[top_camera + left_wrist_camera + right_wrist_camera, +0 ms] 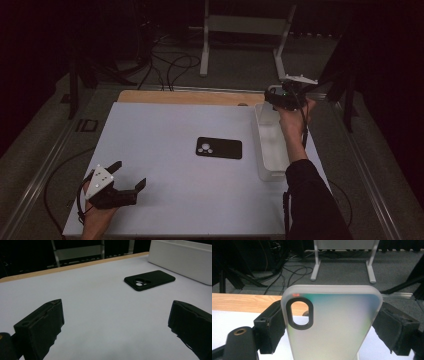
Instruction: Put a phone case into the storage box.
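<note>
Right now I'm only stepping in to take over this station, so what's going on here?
A person works at the table with a gripper in each hand. The right gripper is shut on a frosted phone case, held up over the far end of the white bin. The left gripper rests open near the table's front left corner, holding nothing. A black case lies flat mid-table, apart from both grippers.

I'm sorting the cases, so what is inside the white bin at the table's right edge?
The white bin looks empty where its floor shows. The right gripper, holding a translucent phone case, and the hand cover its far end.
</note>
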### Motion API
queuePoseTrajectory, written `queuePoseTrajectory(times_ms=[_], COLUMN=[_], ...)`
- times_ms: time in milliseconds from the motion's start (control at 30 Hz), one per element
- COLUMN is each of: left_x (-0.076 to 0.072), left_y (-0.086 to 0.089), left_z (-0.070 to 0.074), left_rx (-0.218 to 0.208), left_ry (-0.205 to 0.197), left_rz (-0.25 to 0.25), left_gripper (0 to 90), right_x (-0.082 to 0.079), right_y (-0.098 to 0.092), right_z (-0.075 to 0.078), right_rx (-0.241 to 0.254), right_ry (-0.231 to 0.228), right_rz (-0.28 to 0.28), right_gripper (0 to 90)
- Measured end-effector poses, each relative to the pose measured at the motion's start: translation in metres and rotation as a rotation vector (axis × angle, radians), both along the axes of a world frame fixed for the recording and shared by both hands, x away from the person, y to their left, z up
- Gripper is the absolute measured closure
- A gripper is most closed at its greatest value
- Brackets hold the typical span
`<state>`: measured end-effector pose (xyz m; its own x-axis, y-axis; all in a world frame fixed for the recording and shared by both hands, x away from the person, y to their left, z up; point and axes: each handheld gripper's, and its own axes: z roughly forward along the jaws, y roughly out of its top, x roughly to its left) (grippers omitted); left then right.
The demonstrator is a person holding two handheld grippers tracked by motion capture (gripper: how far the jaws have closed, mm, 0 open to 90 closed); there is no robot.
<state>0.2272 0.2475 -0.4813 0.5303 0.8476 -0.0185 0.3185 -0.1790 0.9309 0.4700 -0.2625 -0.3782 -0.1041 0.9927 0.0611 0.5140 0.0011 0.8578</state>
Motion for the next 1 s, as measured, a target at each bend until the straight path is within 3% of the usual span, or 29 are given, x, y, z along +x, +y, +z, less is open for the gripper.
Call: queuePoseTrajectory(times_ms=[233, 500, 833, 1000], left_x=[0.000, 0.000, 0.000, -0.001], left_y=[0.000, 0.000, -0.001, -0.001], left_z=[0.000, 0.000, 0.000, 0.000], left_rx=[0.000, 0.000, 0.003, 0.000], left_ry=[-0.001, -0.001, 0.001, 0.000], left_rz=[-0.003, -0.004, -0.007, -0.008], left_gripper=[0.8, 0.8, 0.9, 0.9], right_x=[0.005, 0.015, 0.022, 0.024], right_y=[0.000, 0.008, 0.012, 0.014], right_z=[-0.011, -0.028, -0.047, -0.051], right_rx=[0.007, -0.043, -0.040, -0.066], right_ry=[0.024, 0.057, 0.098, 0.115], right_rz=[-0.016, -0.020, -0.044, -0.047], right_gripper=[16.8, 16.7, 16.5, 16.6])
